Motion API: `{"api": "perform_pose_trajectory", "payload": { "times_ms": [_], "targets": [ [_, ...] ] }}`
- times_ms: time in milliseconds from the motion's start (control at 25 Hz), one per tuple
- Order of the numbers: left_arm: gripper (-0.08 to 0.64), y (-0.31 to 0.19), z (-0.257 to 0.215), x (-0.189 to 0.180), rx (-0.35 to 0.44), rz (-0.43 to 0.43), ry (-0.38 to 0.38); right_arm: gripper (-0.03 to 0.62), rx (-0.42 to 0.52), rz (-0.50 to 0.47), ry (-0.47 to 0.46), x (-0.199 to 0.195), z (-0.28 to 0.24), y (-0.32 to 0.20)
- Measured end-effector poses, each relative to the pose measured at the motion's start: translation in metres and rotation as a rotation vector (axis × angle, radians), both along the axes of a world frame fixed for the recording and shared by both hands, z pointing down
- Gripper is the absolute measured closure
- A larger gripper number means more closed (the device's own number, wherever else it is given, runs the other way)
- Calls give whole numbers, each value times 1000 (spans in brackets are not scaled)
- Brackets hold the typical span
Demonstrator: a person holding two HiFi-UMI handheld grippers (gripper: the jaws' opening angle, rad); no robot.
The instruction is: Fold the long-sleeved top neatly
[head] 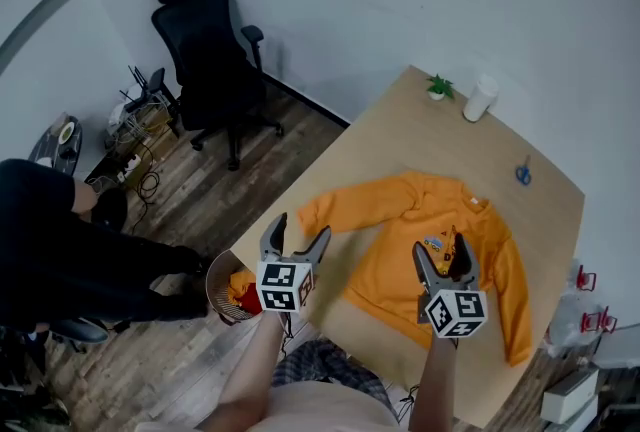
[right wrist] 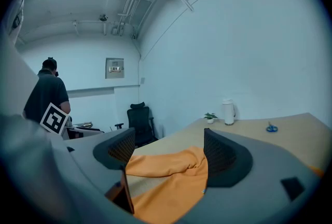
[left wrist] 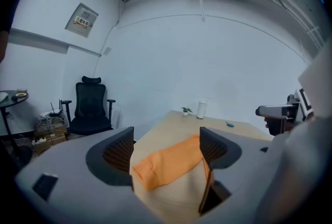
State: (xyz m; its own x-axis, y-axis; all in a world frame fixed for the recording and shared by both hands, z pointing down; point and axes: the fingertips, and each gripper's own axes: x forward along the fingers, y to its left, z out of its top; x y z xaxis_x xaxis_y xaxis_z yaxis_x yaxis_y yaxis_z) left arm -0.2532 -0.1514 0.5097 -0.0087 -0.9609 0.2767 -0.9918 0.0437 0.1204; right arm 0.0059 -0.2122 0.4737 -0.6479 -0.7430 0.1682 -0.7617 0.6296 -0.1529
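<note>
My left gripper (head: 298, 232) sits at lower centre of the head view, over the near-left edge of the table (head: 400, 145). Its jaws are spread wide with nothing clamped between them. In the left gripper view I look through the gap at one sleeve (left wrist: 167, 165) of the orange top (head: 400, 265), lying flat on the wood with its cuff towards me.

My right gripper (head: 442, 254) is just to the right of it in the head view, over the lower part of the top's body. Its jaws are also released and apart, holding nothing. The right gripper view shows rumpled orange cloth on the table beyond the gap.

The top is spread out, front up, in the middle of the table, with a small print on the chest and the collar towards the frame's upper right. One sleeve reaches out to the left of the picture, ending close to my left gripper. The other runs down the right side towards the table's near edge.

At the far corner, top of the frame, a small potted plant (head: 437, 87) stands beside a white container (head: 481, 99). Blue scissors (head: 523, 174) lie near the right edge, well apart from the top.

A black office chair (head: 212, 60) stands on the wooden floor at upper left. A round basket (head: 228, 291) sits on the floor just left of my left gripper. A person in dark clothes (head: 70, 255) is at the left edge.
</note>
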Motion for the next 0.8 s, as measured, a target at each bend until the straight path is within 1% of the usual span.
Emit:
{"api": "perform_pose_trajectory", "payload": {
  "times_ms": [240,520,640,800],
  "targets": [
    [172,-12,28,-26,-87,-83,27,189,-22,-100,17,-49,10,-30],
    [172,-39,62,-44,-173,-143,55,192,-61,-179,35,-98,30,-68],
    [172,-47,79,-48,-219,-168,73,192,-87,-211,65,-115,48,-82],
    [172,-46,108,-47,-307,-194,94,190,-128,-247,127,-130,76,-93]
  ]
}}
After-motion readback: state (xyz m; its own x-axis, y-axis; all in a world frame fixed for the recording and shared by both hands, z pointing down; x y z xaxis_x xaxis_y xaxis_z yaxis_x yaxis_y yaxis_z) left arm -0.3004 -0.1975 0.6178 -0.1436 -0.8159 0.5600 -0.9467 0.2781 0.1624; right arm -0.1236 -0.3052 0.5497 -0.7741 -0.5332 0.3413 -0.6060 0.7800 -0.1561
